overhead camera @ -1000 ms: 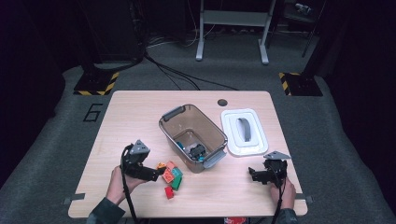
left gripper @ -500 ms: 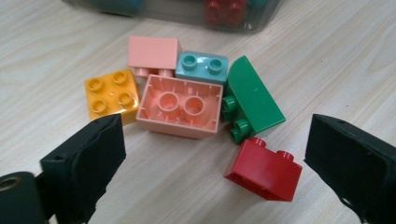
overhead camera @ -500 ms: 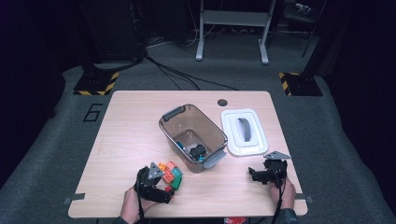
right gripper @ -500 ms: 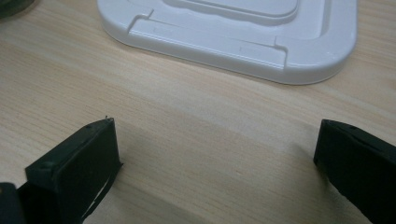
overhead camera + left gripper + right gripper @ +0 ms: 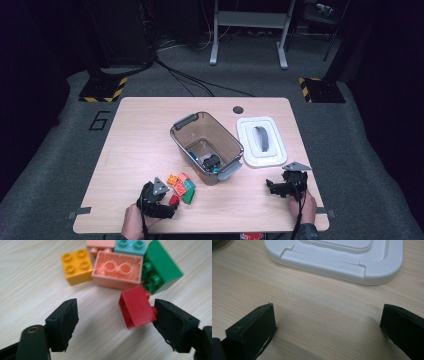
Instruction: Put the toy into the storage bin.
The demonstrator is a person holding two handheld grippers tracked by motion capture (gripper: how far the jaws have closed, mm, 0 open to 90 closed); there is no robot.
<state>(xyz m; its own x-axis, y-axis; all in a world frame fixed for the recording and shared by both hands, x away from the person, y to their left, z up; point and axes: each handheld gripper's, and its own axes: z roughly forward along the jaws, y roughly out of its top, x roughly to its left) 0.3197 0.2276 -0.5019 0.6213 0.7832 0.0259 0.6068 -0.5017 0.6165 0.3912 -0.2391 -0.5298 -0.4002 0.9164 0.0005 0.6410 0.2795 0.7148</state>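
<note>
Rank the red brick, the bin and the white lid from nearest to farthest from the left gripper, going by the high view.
1. Red brick: right beside the left gripper.
2. Bin: mid-table, farther back and to the right.
3. White lid: right of the bin, farthest.

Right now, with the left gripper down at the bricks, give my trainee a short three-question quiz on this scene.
1. True or false: the left gripper already clamps the red brick with both pads.
2. Which brick touches the red brick: A yellow, B green, C teal?
3. What white thing lies beyond the right gripper?

Key
1. False: one pad meets the red brick, the other stands apart; the jaws have just been closing.
2. B, the green brick.
3. The white lid, flat on the table beside the clear bin.
</note>
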